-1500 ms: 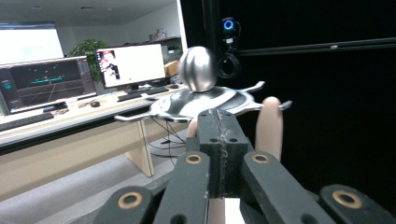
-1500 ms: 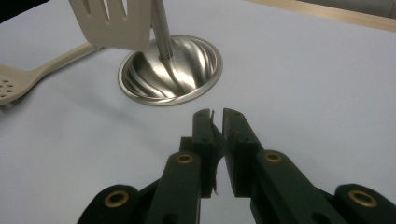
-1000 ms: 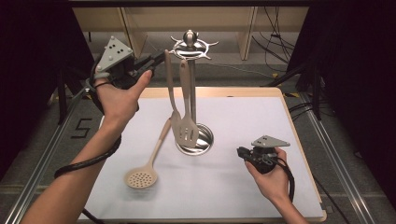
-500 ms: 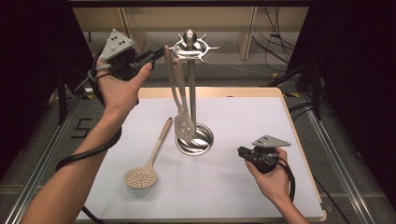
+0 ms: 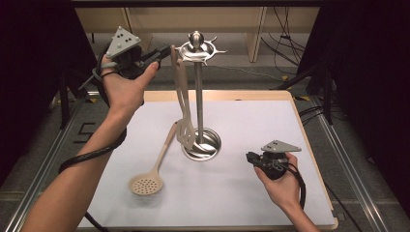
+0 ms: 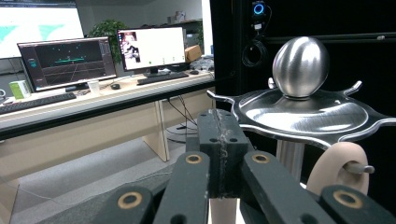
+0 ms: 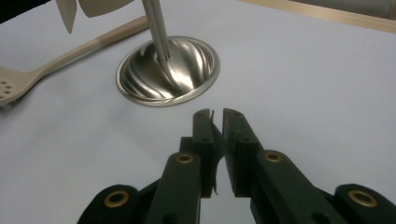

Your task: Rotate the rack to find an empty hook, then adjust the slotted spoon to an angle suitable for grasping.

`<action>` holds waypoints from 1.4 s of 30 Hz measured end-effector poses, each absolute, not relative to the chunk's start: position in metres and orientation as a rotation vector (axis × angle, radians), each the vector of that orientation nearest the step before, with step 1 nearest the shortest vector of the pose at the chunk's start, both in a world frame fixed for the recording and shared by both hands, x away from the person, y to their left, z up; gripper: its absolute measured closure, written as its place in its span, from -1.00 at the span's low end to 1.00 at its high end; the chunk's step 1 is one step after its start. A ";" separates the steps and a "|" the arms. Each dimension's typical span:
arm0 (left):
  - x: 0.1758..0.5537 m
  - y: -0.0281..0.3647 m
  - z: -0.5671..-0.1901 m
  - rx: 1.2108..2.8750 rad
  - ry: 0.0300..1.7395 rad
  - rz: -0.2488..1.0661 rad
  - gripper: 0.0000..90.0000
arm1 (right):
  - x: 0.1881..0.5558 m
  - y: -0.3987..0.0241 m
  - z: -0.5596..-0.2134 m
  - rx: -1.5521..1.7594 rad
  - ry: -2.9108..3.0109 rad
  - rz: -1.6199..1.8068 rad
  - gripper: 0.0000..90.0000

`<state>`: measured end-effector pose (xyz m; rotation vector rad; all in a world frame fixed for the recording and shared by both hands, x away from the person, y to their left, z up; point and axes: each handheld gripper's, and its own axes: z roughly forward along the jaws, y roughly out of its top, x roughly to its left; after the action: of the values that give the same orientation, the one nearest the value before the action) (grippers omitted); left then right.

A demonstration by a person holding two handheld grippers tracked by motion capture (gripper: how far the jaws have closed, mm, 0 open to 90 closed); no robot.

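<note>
Slotted spatula (image 5: 184, 113) hangs on the utensil stand (image 5: 199, 50), skimmer (image 5: 151, 175) lies beside

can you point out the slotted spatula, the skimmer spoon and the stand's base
slotted spatula (image 5: 185, 131): high view, on its slotted blade.
skimmer spoon (image 5: 145, 185): high view, on its perforated bowl.
stand's base (image 7: 183, 65): right gripper view, on the ribbed steel dish.

Black curtains (image 5: 367, 72) flank a wooden desk (image 6: 93, 105) bearing 3 monitors (image 6: 152, 46).
</note>
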<state>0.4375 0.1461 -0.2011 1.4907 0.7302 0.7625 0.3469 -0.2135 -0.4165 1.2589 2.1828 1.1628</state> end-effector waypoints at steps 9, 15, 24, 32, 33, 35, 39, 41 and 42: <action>0.424 0.154 -0.211 1.462 0.731 0.751 0.89 | 0.347 -0.215 -0.416 1.249 2.177 1.171 0.81; 0.399 0.167 -0.230 1.496 0.727 0.733 0.64 | 0.347 -0.218 -0.416 1.247 2.161 1.175 0.70; 0.380 0.194 -0.289 1.589 0.808 0.699 0.28 | 0.345 -0.223 -0.419 1.313 2.147 1.189 0.59; 0.385 0.212 -0.339 1.689 0.955 0.647 0.15 | 0.344 -0.226 -0.418 1.306 2.144 1.186 0.56; 0.386 0.213 -0.344 1.699 0.971 0.645 0.14 | 0.341 -0.224 -0.416 1.350 2.146 1.179 0.56; 0.388 0.214 -0.352 1.718 0.984 0.634 0.11 | 0.344 -0.225 -0.416 1.267 2.145 1.174 0.56; 0.397 0.213 -0.372 1.835 1.017 0.598 0.02 | 0.346 -0.223 -0.417 1.329 2.143 1.185 0.56; 0.404 0.213 -0.383 1.945 1.035 0.566 0.00 | 0.348 -0.223 -0.418 1.329 2.160 1.193 0.56; 0.406 0.212 -0.388 2.002 1.070 0.548 -0.01 | 0.348 -0.223 -0.418 1.337 2.159 1.188 0.56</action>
<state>0.4057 0.2117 -0.3882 2.0018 1.0700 0.5480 0.3478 -0.2233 -0.4180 1.3374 2.1589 1.1876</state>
